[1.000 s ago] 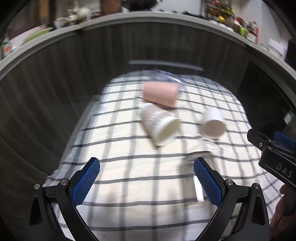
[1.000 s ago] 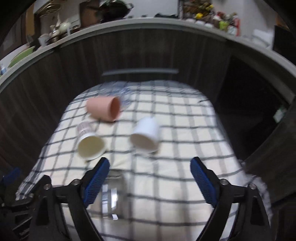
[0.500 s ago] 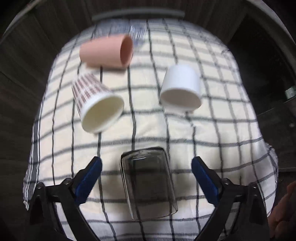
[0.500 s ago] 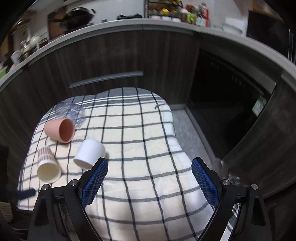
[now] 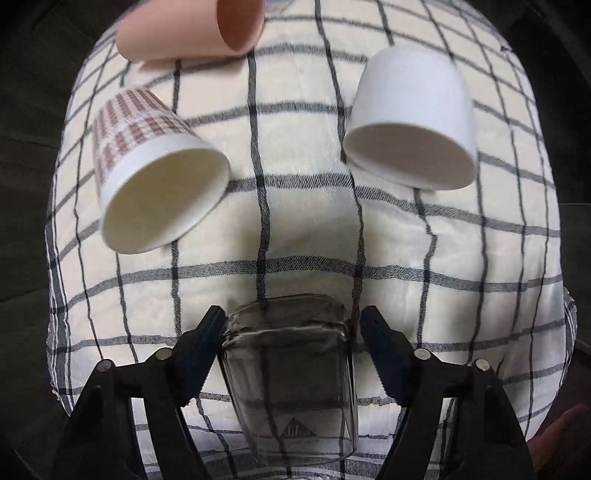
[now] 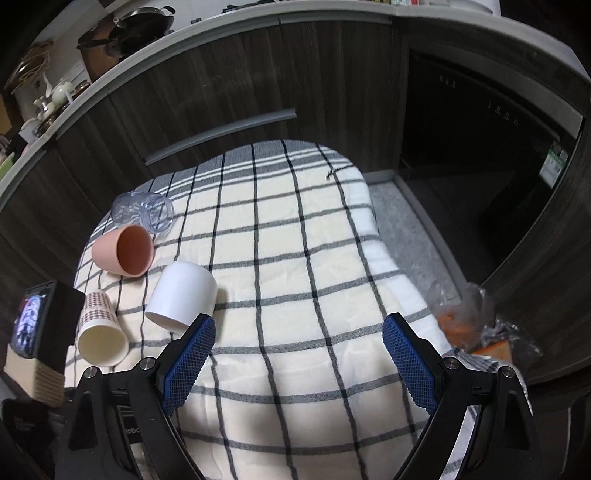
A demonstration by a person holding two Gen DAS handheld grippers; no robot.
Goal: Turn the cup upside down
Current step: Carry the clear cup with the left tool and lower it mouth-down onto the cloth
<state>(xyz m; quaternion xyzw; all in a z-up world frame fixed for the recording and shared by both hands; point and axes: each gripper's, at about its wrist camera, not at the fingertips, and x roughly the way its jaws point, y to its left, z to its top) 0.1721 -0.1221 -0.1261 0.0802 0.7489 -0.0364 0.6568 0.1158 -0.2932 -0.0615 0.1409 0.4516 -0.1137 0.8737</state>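
Printed on the glass cup (image 5: pixel 291 380): a small triangle mark with letters under it, too small to read. Lying on its side on the checked cloth (image 5: pixel 306 236), base end toward the camera, between the fingers of the left gripper (image 5: pixel 291 325). Spread wide half a second ago with the glass well ahead — now lowered around it, left finger (image 5: pixel 207 343) touching or just beside the glass wall, right finger (image 5: pixel 380 347) with a thin gap, so not pinching yet. Farther on the cloth, all on their sides: patterned paper cup (image 5: pixel 155 177), white cup (image 5: pixel 413 122), pink cup (image 5: pixel 192 29). Right gripper (image 6: pixel 299 354) held high over the near cloth edge, jaws spread wide, nothing between them; compared with before, tilted more toward the cloth, cups larger at the left. Beyond the pink cup, a clear plastic cup (image 6: pixel 144 212). At the far left, a phone screen (image 6: pixel 31 319), its picture not readable.
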